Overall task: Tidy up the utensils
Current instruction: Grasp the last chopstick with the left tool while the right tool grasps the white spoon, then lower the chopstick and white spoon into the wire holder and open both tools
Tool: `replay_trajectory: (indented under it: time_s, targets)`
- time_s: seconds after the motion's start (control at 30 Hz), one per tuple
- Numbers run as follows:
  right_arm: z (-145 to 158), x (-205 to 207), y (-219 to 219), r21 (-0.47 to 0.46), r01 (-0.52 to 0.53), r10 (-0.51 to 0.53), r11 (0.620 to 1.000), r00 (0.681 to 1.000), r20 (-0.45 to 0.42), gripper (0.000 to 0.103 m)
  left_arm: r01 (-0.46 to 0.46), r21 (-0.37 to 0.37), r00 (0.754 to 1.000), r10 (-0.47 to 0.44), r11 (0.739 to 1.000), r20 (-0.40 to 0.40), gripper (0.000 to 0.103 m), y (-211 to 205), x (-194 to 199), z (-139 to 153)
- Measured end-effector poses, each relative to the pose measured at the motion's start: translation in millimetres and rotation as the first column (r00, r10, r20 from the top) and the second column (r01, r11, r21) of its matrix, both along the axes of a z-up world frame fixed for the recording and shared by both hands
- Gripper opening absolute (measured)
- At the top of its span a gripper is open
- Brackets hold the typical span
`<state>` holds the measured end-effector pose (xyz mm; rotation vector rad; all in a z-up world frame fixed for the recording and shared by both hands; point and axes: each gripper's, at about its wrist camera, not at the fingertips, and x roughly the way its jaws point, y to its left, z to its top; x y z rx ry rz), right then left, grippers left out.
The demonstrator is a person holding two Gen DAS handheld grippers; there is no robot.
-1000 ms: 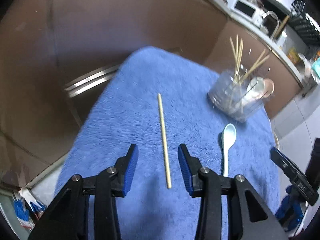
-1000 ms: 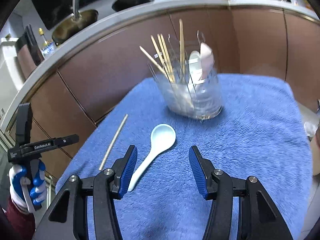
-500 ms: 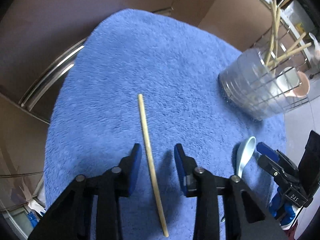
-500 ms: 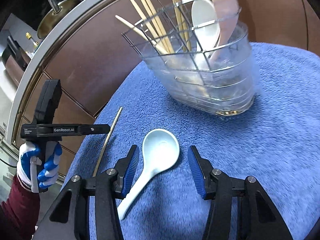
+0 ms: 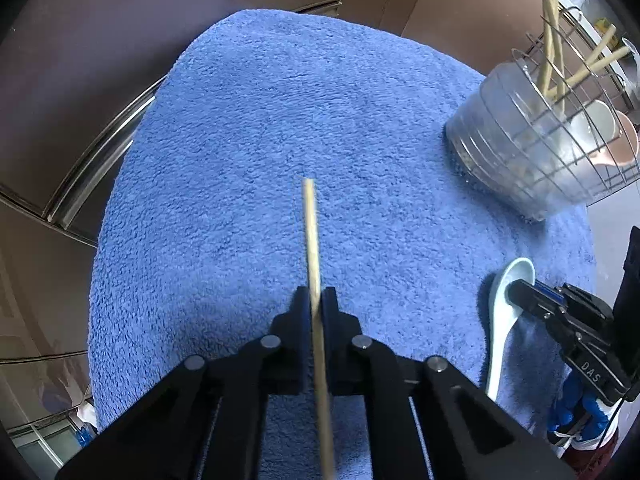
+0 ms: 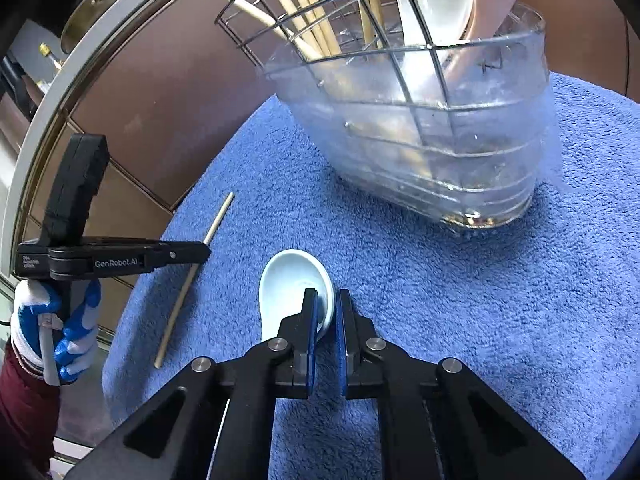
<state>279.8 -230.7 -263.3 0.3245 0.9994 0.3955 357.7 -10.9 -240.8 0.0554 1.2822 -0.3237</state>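
My left gripper (image 5: 316,300) is shut on a wooden chopstick (image 5: 311,236), which sticks out forward over the blue towel (image 5: 240,140). In the right wrist view the left gripper (image 6: 202,249) grips the chopstick (image 6: 180,300) near its middle. My right gripper (image 6: 327,304) is shut on the edge of the pale blue spoon (image 6: 288,276), which lies on the towel; the spoon also shows in the left wrist view (image 5: 500,332). A clear utensil holder (image 6: 432,128) with a wire basket holds several chopsticks and spoons just beyond.
The towel (image 6: 440,300) covers a small table with brown cabinet fronts (image 5: 120,40) behind it. A curved counter edge (image 6: 60,76) runs at the left in the right wrist view. The holder (image 5: 520,152) stands at the towel's far right.
Both grippers dropped towards the towel and closed: the left on the chopstick, the right on the spoon's bowl edge. Both were open a second ago.
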Motion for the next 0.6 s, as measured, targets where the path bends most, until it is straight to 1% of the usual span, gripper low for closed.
replay_trajectory:
  time_s: [0.03,0.17,0.27,0.33,0.43,0.6]
  targets:
    - [3,5,1,-0.004,0.002,-0.002,1.000,1.000,0.001,0.008,-0.004,-0.004,1.000,0.004,1.000,0.014,0.005,0,-4,1]
    - [13,-6,-1,-0.014,0.009,-0.008,1.000,0.999,0.037,0.008,-0.017,-0.055,0.997,0.022,0.998,0.076,0.005,8,-20,11]
    - [28,-15,-1,-0.014,0.021,-0.019,1.000,0.995,0.097,0.006,-0.022,-0.086,0.989,0.034,0.996,0.144,0.005,8,-37,30]
    - [46,-28,-2,-0.030,0.029,-0.024,0.999,0.988,0.151,0.006,-0.020,-0.118,0.980,0.043,0.993,0.194,0.005,10,-50,47]
    - [70,-47,-2,-0.059,0.046,-0.032,0.997,0.974,0.226,0.006,-0.010,-0.138,0.954,0.051,0.990,0.295,0.005,12,-72,76]
    - [125,-73,-10,-0.078,0.104,-0.067,0.992,0.922,0.382,0.006,0.018,-0.203,0.903,0.071,0.979,0.423,0.005,3,-94,127]
